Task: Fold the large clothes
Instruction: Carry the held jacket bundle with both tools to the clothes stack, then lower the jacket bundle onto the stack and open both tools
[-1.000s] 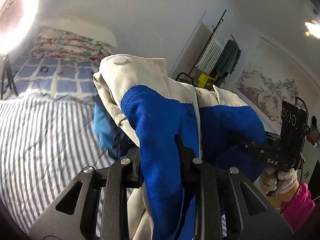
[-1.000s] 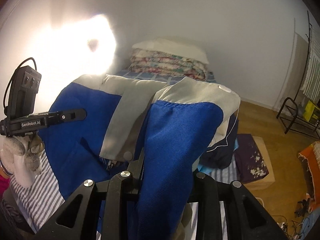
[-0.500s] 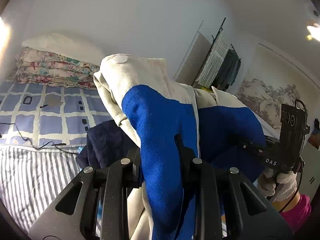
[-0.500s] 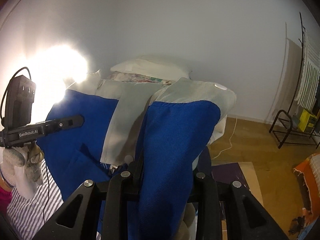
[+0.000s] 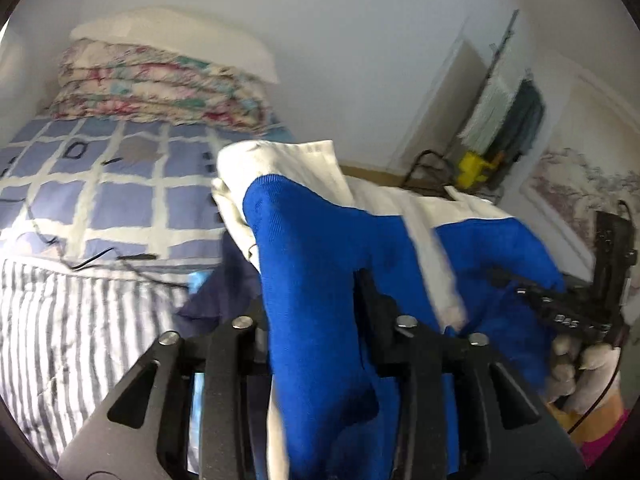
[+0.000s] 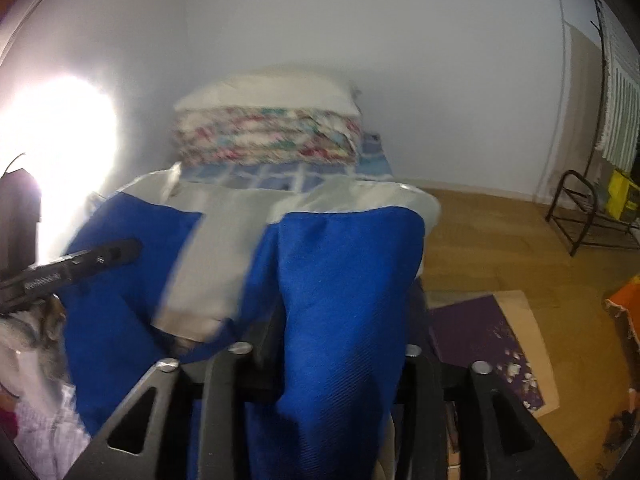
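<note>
A large blue and cream jacket (image 5: pixel 312 264) hangs between both grippers above the bed. My left gripper (image 5: pixel 316 320) is shut on a blue fold of it, which drapes over the fingers and hides the tips. My right gripper (image 6: pixel 340 332) is shut on another blue fold of the same jacket (image 6: pixel 344 272); its tips are hidden too. The right gripper's body shows at the right of the left wrist view (image 5: pixel 576 312), held by a gloved hand. The left gripper's body shows at the left of the right wrist view (image 6: pixel 72 268).
The bed has a striped sheet (image 5: pixel 72 320) and a blue checked cover (image 5: pixel 120 192), with folded floral quilts and a pillow (image 5: pixel 160 88) at its head. A dark garment (image 5: pixel 216 292) lies below the jacket. A bright lamp (image 6: pixel 60 136), wooden floor, purple mat (image 6: pixel 480 340) and black rack (image 6: pixel 580 208) show.
Both grippers have tilted down and forward with the jacket, so the bed and quilts fill more of the views. The grip on the jacket is unchanged.
</note>
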`<act>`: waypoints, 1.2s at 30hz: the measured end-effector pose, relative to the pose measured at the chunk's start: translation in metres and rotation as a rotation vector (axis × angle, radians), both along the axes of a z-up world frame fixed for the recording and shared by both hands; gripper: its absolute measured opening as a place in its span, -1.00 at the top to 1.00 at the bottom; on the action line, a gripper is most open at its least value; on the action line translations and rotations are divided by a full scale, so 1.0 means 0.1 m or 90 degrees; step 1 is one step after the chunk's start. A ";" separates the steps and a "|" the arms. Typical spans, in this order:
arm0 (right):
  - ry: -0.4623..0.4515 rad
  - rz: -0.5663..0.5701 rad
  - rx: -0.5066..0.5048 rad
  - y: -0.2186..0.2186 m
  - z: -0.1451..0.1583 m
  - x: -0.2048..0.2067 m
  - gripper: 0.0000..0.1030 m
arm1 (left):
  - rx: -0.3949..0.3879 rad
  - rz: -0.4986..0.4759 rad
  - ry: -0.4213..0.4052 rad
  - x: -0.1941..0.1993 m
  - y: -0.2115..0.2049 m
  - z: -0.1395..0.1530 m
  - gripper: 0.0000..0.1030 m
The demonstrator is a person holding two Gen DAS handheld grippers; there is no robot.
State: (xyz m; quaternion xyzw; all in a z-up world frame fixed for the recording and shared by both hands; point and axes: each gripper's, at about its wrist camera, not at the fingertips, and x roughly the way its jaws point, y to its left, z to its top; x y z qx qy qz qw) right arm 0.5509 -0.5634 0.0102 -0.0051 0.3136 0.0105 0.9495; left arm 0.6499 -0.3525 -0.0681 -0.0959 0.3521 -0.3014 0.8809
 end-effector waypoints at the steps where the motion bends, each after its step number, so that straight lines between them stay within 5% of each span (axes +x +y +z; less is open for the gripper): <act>1: 0.009 -0.014 -0.015 0.01 -0.05 0.01 -0.02 | -0.006 0.006 0.007 0.02 0.02 -0.05 0.16; 3: 0.008 -0.053 -0.028 -0.08 -0.11 0.03 -0.35 | -0.005 0.020 0.016 0.05 0.04 -0.16 -0.02; 5: 0.006 -0.091 -0.042 -0.18 -0.14 0.06 -0.40 | 0.005 0.044 0.024 0.10 0.06 -0.24 -0.24; 8: 0.029 -0.105 -0.024 -0.26 -0.26 0.13 -0.33 | 0.026 0.057 0.037 0.14 0.04 -0.39 -0.31; 12: 0.062 -0.116 -0.091 -0.08 -0.33 0.26 -0.29 | 0.045 0.070 0.042 0.09 0.06 -0.26 -0.30; 23: -0.034 -0.112 -0.064 0.14 0.47 -0.60 -0.25 | 0.058 0.070 -0.080 -0.79 0.51 1.03 -0.30; 36: -0.120 -0.076 -0.040 0.92 1.64 -2.38 -0.40 | 0.000 0.028 -0.153 -2.70 1.30 2.52 -0.30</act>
